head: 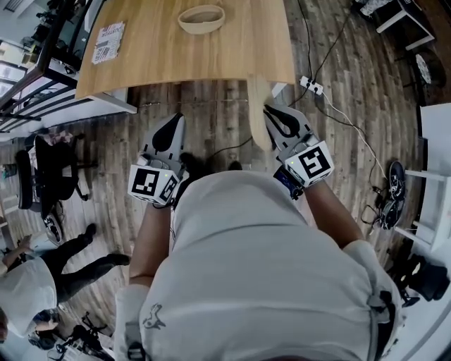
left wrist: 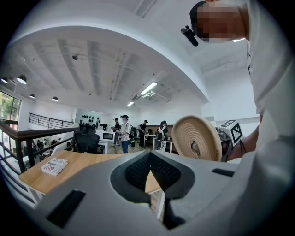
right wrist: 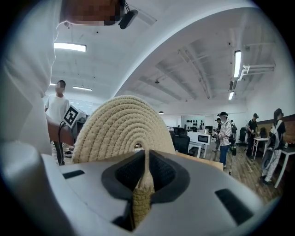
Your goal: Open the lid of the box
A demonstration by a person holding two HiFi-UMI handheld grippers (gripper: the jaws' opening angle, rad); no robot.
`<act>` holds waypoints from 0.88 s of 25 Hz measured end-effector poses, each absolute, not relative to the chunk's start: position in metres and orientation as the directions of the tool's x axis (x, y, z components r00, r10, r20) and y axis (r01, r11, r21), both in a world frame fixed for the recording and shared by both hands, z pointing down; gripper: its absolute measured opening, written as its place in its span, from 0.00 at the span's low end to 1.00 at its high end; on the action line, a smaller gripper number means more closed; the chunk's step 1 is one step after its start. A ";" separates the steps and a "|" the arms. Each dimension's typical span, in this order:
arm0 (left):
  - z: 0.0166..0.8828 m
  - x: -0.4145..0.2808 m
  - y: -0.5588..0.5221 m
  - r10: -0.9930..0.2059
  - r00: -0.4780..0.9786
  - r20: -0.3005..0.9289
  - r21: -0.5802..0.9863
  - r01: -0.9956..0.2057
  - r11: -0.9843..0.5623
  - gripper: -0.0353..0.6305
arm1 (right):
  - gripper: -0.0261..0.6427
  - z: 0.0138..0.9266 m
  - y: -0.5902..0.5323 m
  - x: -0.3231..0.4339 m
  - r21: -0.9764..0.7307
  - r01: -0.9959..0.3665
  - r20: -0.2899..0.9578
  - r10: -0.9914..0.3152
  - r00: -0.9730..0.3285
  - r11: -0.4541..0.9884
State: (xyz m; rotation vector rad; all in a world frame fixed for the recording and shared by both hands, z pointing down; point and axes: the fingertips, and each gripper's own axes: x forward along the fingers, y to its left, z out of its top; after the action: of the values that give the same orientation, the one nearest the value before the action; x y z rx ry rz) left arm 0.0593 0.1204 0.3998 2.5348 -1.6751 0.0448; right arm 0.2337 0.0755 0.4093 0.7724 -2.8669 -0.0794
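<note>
A round woven rope basket [head: 201, 17], the box, stands open at the far side of the wooden table [head: 176, 63]. Its flat coiled rope lid [head: 258, 106] is off the basket and held on edge, short of the table's near edge. My right gripper [head: 275, 113] is shut on the lid's rim; in the right gripper view the lid [right wrist: 120, 129] rises upright out of the right gripper [right wrist: 145, 159]. My left gripper [head: 169, 123] hangs beside it, shut and empty. The left gripper view shows the left gripper [left wrist: 150, 168] closed with the lid [left wrist: 196, 138] to its right.
A printed card [head: 108, 42] lies on the table's left part. A power strip [head: 311, 86] and cables run over the wooden floor at the right. A black office chair [head: 42, 176] and a crouching person [head: 42, 275] are at the left. White furniture [head: 437, 176] stands at the right edge.
</note>
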 end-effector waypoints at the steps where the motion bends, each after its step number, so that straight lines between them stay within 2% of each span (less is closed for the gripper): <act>1: 0.399 0.060 0.123 -0.916 0.392 0.081 0.069 -0.919 -0.387 0.06 | 0.09 0.410 0.078 0.235 0.095 -0.495 0.150 -0.504 -0.850 0.864; 22: 0.403 0.063 0.140 -0.907 0.414 0.079 0.089 -0.909 -0.407 0.06 | 0.09 0.417 0.105 0.246 0.061 -0.532 0.153 -0.535 -0.831 0.844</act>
State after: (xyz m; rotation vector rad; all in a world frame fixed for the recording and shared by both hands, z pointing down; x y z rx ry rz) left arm 0.0630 0.1403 0.4026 2.5403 -1.6400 0.0269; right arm 0.2462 0.1051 0.4169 0.8332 -2.8584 -0.0231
